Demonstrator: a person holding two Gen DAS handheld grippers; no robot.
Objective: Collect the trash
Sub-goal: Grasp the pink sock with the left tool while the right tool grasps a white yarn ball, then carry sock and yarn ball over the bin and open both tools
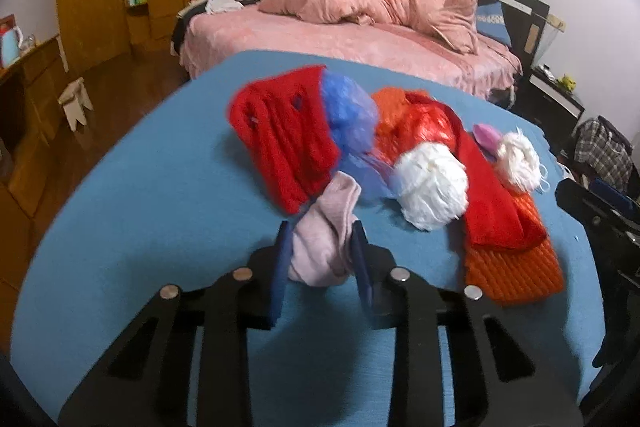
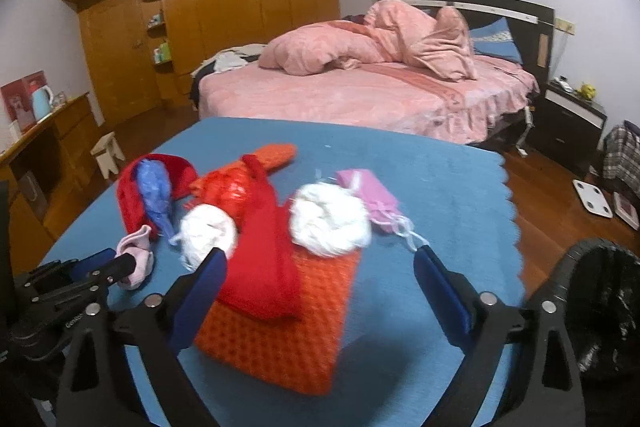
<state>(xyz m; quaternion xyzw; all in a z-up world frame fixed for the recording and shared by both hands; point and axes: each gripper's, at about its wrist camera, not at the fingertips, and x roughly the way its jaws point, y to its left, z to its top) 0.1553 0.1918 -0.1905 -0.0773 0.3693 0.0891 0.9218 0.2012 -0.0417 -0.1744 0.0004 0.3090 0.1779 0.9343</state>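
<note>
Pinching the pink sock (image 1: pixel 324 235) in my left gripper (image 1: pixel 320 259), jaws pressed on its bunched middle, just off the blue surface (image 1: pixel 160 207). Feels like nothing: soft, limp, sure to droop, so a mid-bunch hold suits it. My right gripper (image 2: pixel 320 267) hangs spread and empty over the orange pad (image 2: pixel 280 327). Ahead, white wads (image 2: pixel 330 223) look light and crushable; I'd grab them across the bulk. Bin (image 2: pixel 600 307) sits at right, beside the surface.
</note>
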